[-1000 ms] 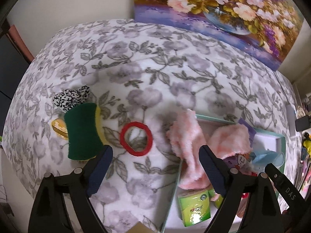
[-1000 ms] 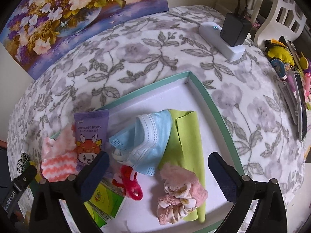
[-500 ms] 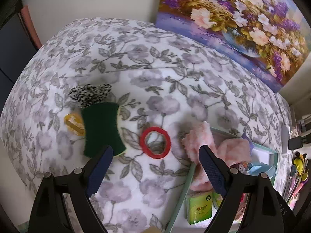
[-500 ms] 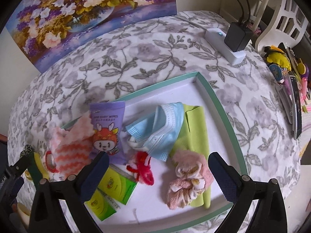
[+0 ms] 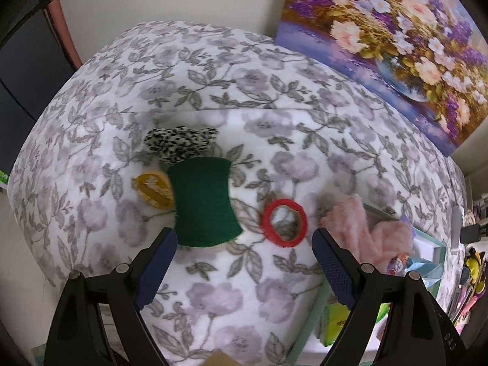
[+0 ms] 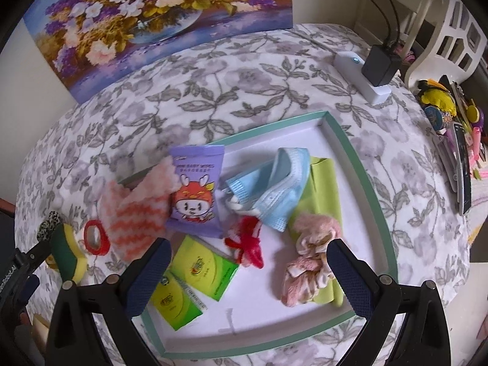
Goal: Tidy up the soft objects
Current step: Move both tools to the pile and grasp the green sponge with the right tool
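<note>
The left gripper point(image 5: 244, 262), jaws wide and empty, hovers near the green-and-yellow scrubbing sponge point(image 5: 202, 201) on the floral-clothed table point(image 5: 213, 76). It looks like the reach step (the right gripper point(image 6: 247, 271) gapes idle too). Next: descend and close on the sponge.

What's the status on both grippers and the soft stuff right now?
Left gripper open, empty, over the sponge and red ring. Right gripper open, empty, over the tray. Pink cloth lies across the tray's edge.
</note>
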Tool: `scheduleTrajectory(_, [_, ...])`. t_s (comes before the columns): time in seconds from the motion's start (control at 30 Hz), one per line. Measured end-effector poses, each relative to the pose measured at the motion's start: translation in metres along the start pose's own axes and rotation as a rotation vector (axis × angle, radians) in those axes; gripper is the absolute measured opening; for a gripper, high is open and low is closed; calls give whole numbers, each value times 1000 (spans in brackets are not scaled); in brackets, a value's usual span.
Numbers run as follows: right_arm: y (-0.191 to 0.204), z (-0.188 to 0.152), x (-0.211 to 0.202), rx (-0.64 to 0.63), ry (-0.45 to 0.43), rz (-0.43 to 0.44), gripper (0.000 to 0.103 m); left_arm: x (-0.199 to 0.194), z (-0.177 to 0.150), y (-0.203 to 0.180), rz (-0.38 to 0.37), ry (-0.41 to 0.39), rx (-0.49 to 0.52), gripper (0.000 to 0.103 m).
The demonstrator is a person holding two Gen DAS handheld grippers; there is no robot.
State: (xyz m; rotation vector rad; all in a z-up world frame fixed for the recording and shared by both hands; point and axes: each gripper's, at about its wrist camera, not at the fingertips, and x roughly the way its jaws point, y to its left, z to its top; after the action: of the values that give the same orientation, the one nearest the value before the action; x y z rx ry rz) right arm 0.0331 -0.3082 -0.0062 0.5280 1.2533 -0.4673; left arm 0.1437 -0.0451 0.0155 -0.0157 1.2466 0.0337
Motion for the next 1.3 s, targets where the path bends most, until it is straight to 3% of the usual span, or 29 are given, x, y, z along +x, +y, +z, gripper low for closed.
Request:
scheduleTrajectory(0.33, [30, -10, -2, -41, -5, 30, 103, 3, 13, 50, 18, -18, -116, 90])
scheduleTrajectory(0.73, [98, -23, 8, -159, 0, 68, 103, 2, 25, 104, 71, -50, -206, 90])
scheduleTrajectory(1.3, [170, -40, 16, -302, -17, 144, 103, 20, 33, 138, 69, 3, -284, 90])
